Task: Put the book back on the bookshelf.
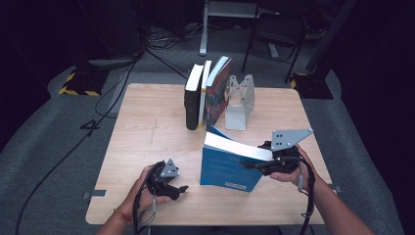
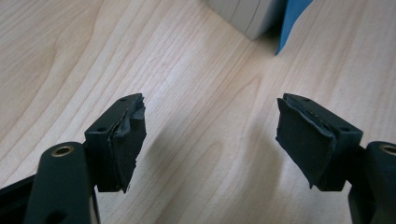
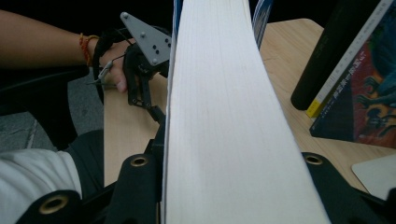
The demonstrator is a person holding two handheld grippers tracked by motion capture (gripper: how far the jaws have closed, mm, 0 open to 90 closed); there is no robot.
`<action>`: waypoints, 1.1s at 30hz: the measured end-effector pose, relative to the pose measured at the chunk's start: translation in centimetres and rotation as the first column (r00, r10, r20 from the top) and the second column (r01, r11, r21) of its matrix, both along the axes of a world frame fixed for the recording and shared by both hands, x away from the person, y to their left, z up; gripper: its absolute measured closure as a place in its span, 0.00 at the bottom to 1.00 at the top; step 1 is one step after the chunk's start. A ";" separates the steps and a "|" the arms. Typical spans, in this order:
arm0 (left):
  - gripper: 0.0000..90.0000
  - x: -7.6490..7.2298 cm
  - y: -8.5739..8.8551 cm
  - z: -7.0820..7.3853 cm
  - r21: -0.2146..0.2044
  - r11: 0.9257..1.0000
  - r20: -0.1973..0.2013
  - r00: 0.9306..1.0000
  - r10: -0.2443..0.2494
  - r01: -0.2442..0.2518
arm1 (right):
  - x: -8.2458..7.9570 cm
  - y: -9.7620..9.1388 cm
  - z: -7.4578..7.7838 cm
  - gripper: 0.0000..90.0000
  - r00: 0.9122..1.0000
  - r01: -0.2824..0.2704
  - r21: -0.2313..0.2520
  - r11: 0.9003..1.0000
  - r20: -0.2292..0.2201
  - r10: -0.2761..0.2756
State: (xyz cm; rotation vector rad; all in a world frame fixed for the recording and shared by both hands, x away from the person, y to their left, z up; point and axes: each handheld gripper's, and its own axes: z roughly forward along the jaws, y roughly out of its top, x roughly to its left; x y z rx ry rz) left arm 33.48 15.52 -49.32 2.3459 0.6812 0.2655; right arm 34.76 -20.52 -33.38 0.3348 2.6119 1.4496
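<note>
right tool (image 1: 258,165): pinching blue book (image 1: 227,169), standing upright on surface (image 1: 147,132) at 6 o'clock from bookend (image 1: 240,103) | left tool (image 1: 182,188): jaws spread, empty, hovering at 9 o'clock of book

Probably a lab or recording studio: a pale wooden worktop (image 1: 147,127) stands on grey carpet (image 1: 54,132), with dark cables (image 1: 73,142) and hazard-striped stand feet (image 1: 78,91) around it.

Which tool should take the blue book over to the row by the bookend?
Right. The right tool is already clamped on the blue book, which stands on edge before the row of books. The left tool is open over bare table, beside the book.
</note>
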 end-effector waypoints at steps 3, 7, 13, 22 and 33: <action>0.26 0.3 0.2 -0.2 0.006 1.000 -0.004 1.000 0.018 -0.018 | 0.2 -0.1 0.0 0.67 1.000 0.029 0.000 1.000 0.007 -0.029; 0.25 0.7 0.6 -0.5 -0.010 0.999 -0.018 0.999 0.040 -0.040 | 0.3 -0.1 0.3 0.67 0.998 0.057 -0.016 0.998 0.005 -0.057; 0.24 0.8 0.9 -0.7 -0.031 0.998 -0.012 0.999 0.052 -0.052 | 0.3 0.1 0.8 0.67 0.995 0.097 -0.025 0.995 0.003 -0.097; 0.20 1.5 0.6 -1.1 -0.053 0.998 0.009 0.999 0.038 -0.037 | 0.3 -1.2 2.1 0.68 0.982 0.186 -0.062 0.981 0.003 -0.186; 0.20 1.4 0.6 -1.1 -0.053 0.998 0.010 0.999 0.042 -0.042 | 0.7 -3.1 3.5 0.68 0.959 0.282 -0.109 0.953 0.028 -0.281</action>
